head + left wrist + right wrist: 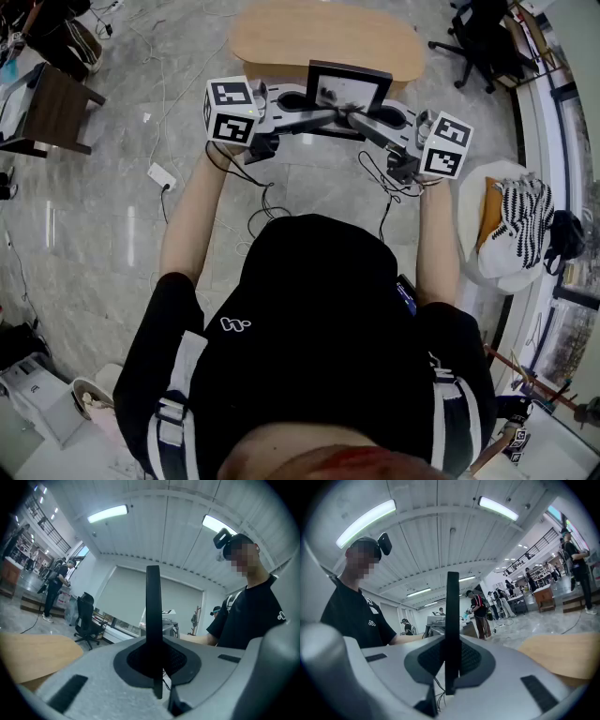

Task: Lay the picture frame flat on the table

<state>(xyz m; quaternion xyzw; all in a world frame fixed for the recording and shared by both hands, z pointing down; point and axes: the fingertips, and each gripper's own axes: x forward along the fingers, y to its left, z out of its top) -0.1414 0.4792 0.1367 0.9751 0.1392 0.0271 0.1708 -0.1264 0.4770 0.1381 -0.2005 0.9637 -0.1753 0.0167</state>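
A black picture frame [349, 91] with a grey picture is held over the near edge of the oval wooden table [281, 37], its face turned up toward me. My left gripper [323, 116] comes in from the left and my right gripper [361, 119] from the right. Both are shut on the frame's lower part. In the left gripper view the frame [153, 620] shows as a thin black edge standing between the dark pads of that gripper [155, 660]. The right gripper view shows the same edge of the frame [452, 620] pinched in that gripper [451, 660].
A black office chair [483, 37] stands at the table's far right. A dark side table [47, 103] is on the left, and a white power strip [161, 175] with cables lies on the marble floor. A white round seat with striped cloth [511, 230] is at my right.
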